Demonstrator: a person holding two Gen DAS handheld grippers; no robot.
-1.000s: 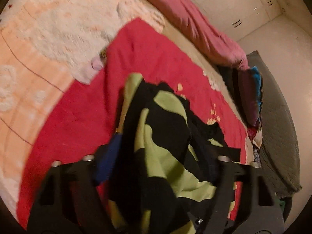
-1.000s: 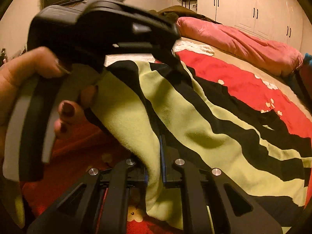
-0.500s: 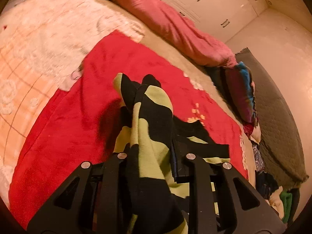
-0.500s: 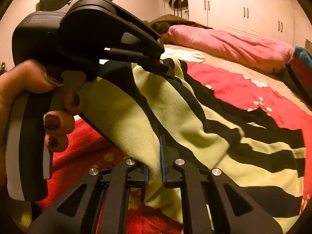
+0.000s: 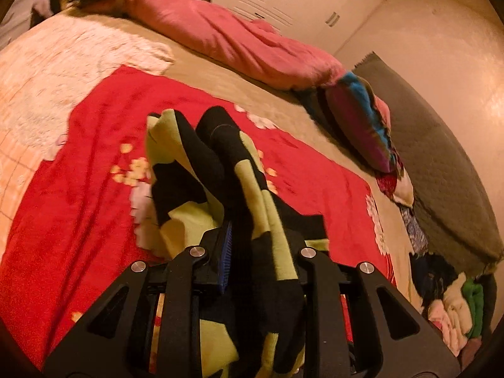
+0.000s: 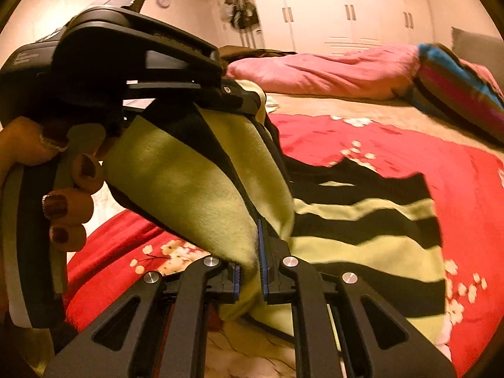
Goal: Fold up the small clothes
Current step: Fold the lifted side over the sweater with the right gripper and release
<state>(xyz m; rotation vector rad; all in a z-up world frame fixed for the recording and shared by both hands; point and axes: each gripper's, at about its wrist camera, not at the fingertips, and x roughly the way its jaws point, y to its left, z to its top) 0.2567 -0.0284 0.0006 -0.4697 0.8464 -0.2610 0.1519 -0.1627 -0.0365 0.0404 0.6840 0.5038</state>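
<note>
red blanket (image 5: 78,189) under striped garment (image 6: 195,189), writing unreadable.

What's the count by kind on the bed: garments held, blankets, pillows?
Black-and-lime striped knit garment, clamped by left gripper and right gripper: 1
Red floral fleece blanket: 1
Long pink pillow: 1
Multicolour striped pillow: 1
Total: 4

Garment (image 6: 362,220): lime-green and black stripes; blanket (image 5: 78,189): red, pale blossom print; duvet (image 5: 236,41): pink; wardrobe doors (image 6: 330,9): white.
</note>
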